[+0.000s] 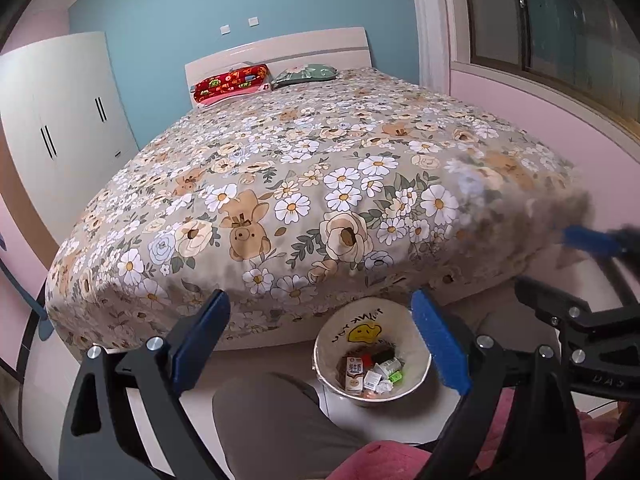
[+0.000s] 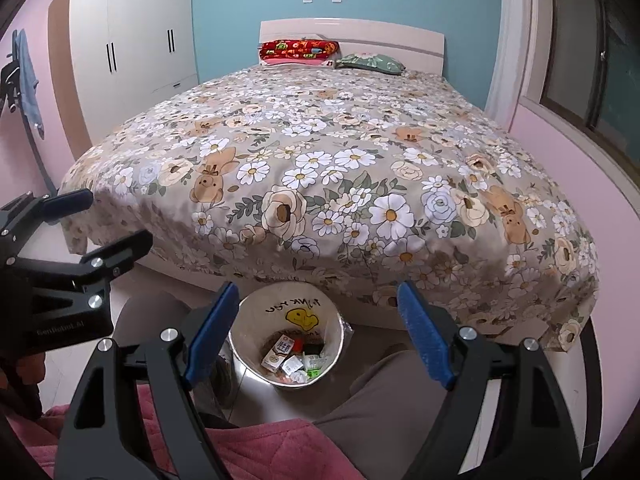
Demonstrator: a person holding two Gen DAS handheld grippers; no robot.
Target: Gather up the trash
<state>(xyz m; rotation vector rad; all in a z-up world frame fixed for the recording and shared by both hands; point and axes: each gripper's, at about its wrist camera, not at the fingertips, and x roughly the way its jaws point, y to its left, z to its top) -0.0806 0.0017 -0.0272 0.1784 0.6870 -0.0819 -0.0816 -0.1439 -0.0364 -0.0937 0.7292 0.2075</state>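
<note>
Trash: cartons and small packets lie heaped in the bottom of the bin, among them a brown-and-white milk carton.
Bin: a round white bin lined with a bag that bears a yellow smiley face; it stands on the pale floor just in front of the foot of the bed.
Left gripper: left gripper hangs above the bin, jaws spread wide, nothing between the blue pads; in the right wrist view it shows at the bin's left.
Right gripper: right gripper also hangs above the bin, jaws wide apart and holding nothing; in the left wrist view it is blurred, up to the bin's right.
Person: grey trouser legs flank the bin, a pink quilted garment nearer the cameras.
Bed: a flowered bedspread rises behind the bin.
Pillows: a red one and a green one lie far behind the bin, against the headboard.
Wardrobe: white wardrobe stands beyond the bin, to the left of the bed.
</note>
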